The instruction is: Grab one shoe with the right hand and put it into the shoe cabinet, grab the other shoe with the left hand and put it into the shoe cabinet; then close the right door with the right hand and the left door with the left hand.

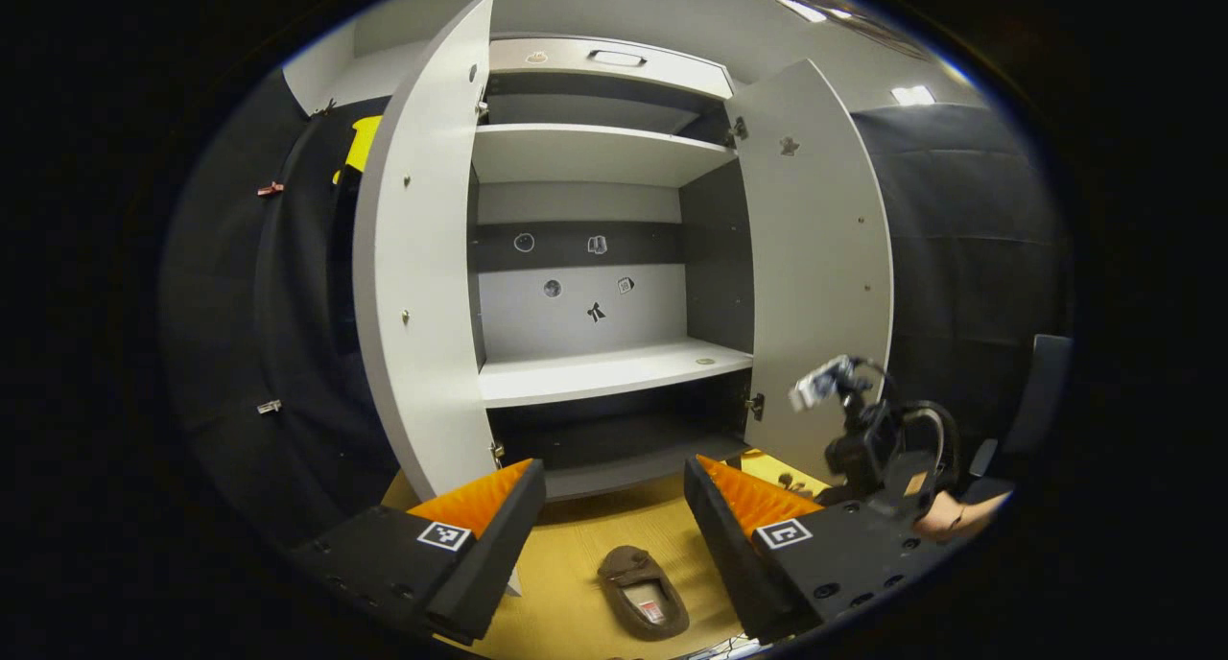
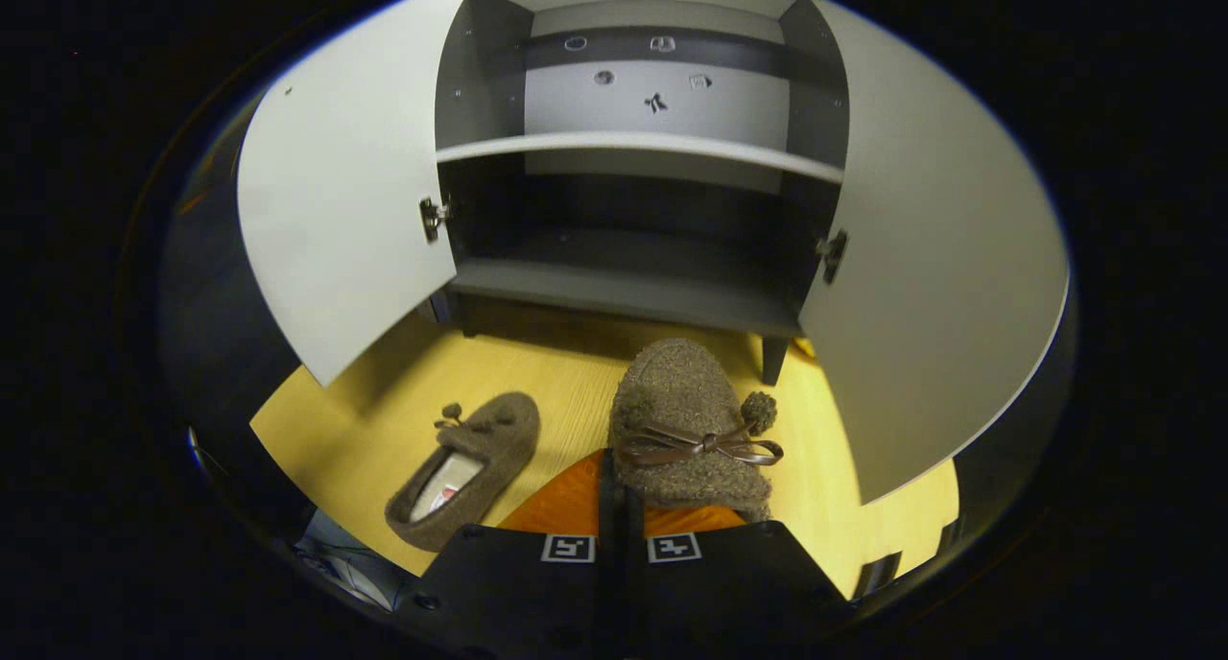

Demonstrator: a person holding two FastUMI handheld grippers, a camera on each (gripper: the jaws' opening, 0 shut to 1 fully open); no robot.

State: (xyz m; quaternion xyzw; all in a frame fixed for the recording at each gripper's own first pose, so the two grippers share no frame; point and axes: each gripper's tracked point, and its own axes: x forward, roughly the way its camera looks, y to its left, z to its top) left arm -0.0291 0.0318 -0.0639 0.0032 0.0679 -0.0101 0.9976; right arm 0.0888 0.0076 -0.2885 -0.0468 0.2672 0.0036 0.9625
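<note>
My right gripper (image 2: 617,478) is shut on the heel rim of a brown fuzzy slipper with a bow (image 2: 686,411) and holds it above the yellow floor, toe toward the shoe cabinet's bottom shelf (image 2: 624,281). The second brown slipper (image 2: 465,468) lies on the floor to its left, opening up. In the left gripper view that floor slipper (image 1: 643,593) sits below and between the spread fingers of my open left gripper (image 1: 614,468), which holds nothing. The cabinet (image 1: 614,372) stands ahead with both doors swung open.
The left door (image 1: 413,257) and right door (image 1: 815,257) flank the opening, with bare shelves between them. Low at the right, a hand (image 1: 959,518) holds the right gripper's body (image 1: 868,439). Black cloth walls surround the booth, and the yellow floor (image 2: 365,420) lies before the cabinet.
</note>
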